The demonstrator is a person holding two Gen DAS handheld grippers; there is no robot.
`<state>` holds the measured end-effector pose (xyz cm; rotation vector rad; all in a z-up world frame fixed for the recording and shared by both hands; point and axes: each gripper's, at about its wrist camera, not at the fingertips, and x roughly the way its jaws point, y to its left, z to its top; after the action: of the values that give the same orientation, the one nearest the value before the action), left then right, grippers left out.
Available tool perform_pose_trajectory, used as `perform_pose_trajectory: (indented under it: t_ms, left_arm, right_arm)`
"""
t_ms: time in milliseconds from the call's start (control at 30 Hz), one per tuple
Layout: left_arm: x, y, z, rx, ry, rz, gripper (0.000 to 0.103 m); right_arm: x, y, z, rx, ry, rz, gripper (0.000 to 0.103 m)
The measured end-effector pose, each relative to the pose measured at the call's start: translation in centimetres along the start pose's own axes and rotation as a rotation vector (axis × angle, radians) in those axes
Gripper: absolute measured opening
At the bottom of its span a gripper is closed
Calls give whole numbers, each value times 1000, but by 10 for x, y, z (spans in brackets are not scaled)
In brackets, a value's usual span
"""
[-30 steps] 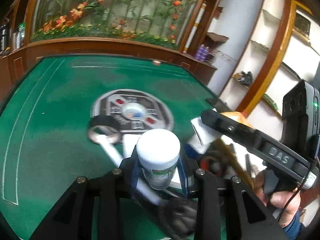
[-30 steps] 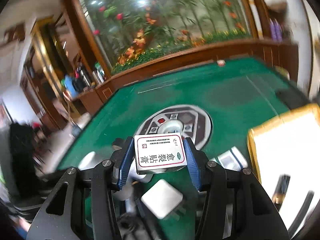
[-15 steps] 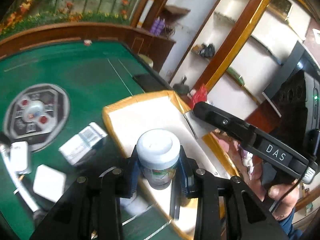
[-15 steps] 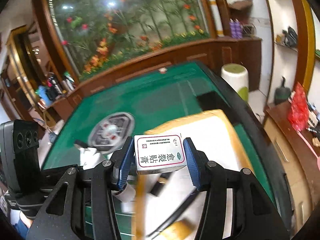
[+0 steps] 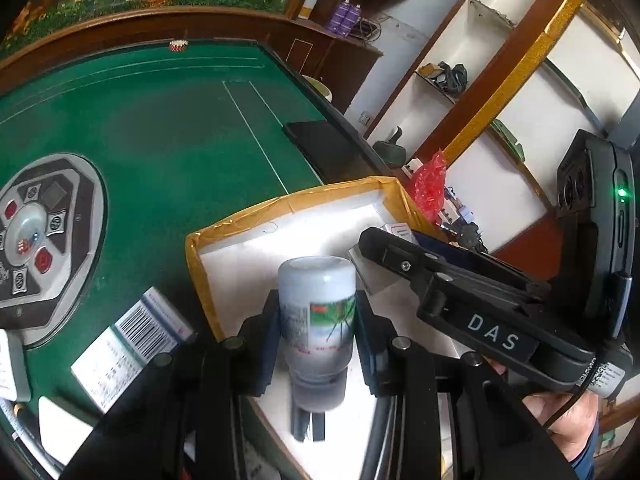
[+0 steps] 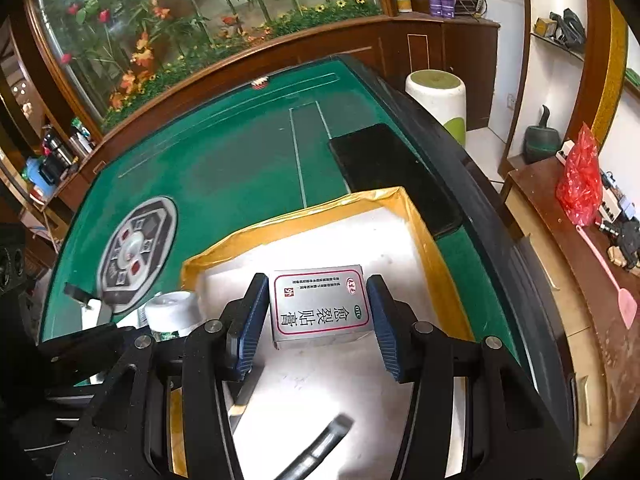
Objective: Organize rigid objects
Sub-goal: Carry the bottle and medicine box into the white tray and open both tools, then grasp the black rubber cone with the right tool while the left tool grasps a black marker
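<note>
While the yellow-rimmed tray [image 6: 416,216] holds a dark, blurred, perhaps pen-like item, left gripper [image 5: 316,320] clamps a white-capped bottle [image 5: 316,300] above it; right gripper [image 6: 318,312] clamps a silver box [image 6: 320,304].

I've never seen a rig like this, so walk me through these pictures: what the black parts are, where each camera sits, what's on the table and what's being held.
There is no robot here. A person holds a two-finger claw in each hand, and a fisheye camera on each looks forward along its fingers.

In the left view, the left claw grips a white-capped bottle. The black device at the right is the other claw, with the person's hand on it.

In the right view, the right claw grips a small grey box with red print.

Both hang over a shallow white tray with a yellow taped rim, which sits on a green felt game table. A barcoded carton lies on the felt beside the tray.
</note>
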<state>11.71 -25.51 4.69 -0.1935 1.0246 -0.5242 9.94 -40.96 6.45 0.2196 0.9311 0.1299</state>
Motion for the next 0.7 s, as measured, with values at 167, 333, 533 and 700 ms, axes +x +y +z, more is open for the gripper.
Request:
perform_pose_trajectory:
  t_ms: [167,333,533,700]
  left_arm:
    - [0,1,-5,-5,-25,-22,36]
    - [-8,2,-3,-27,-49,-21,52]
    - [-49,10,-18,-65,-93,-51,52]
    - [-111,28,-54,-66,-165,-60,55]
  right_arm:
    - [7,-6,2,9,4,-5,52]
    - [1,-9,2,12,0,19,57]
    - [-28,-2,-5,14,-82,17,67]
    - [-78,36,-34,-9,-181,131,68]
